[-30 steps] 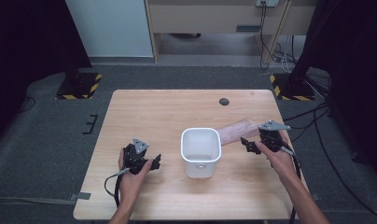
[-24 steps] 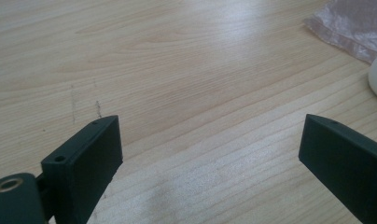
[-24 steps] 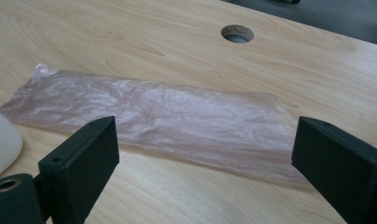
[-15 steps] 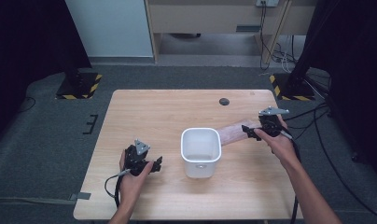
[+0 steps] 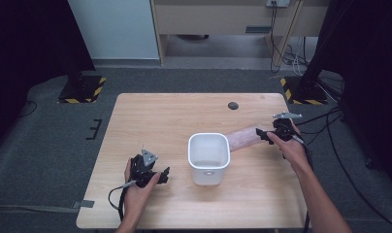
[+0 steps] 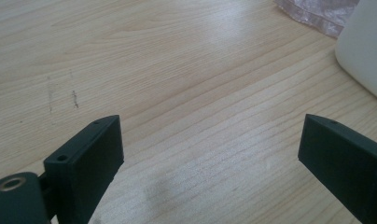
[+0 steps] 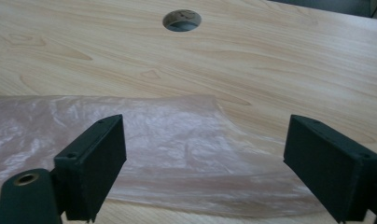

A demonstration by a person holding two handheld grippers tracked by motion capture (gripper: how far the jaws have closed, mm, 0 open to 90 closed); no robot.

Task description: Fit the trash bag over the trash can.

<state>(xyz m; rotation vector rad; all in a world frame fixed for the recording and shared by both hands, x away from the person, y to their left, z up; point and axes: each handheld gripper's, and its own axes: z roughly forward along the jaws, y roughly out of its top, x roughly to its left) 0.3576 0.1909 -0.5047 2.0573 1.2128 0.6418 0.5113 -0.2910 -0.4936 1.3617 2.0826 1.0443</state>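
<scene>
A white square bin (image 5: 208, 156) stands upright near the table's middle. Just right of it lies a thin pinkish plastic bag (image 5: 243, 138), flat on the wood, its left end behind the bin. My right gripper (image 5: 263, 135) is open at the bag's right end, its jaws wide over the crinkled film (image 7: 144, 140) with nothing between them. Down at the front left my left gripper (image 5: 161, 174) is open too, low over bare wood. The bin's side (image 6: 366, 51) and a corner of the bag (image 6: 317, 14) show far right in the left gripper view.
The light wooden table (image 5: 160, 121) has a round cable hole (image 5: 233, 105) at the back right, also ahead of the right jaws as a hole (image 7: 181, 20). Black stands with yellow-striped bases (image 5: 82, 90) flank the table on the grey floor. Cables trail at the right.
My right gripper has moved away from me and slightly left, up to the bag's right end. The left gripper, the bin and the bag have stayed put.
</scene>
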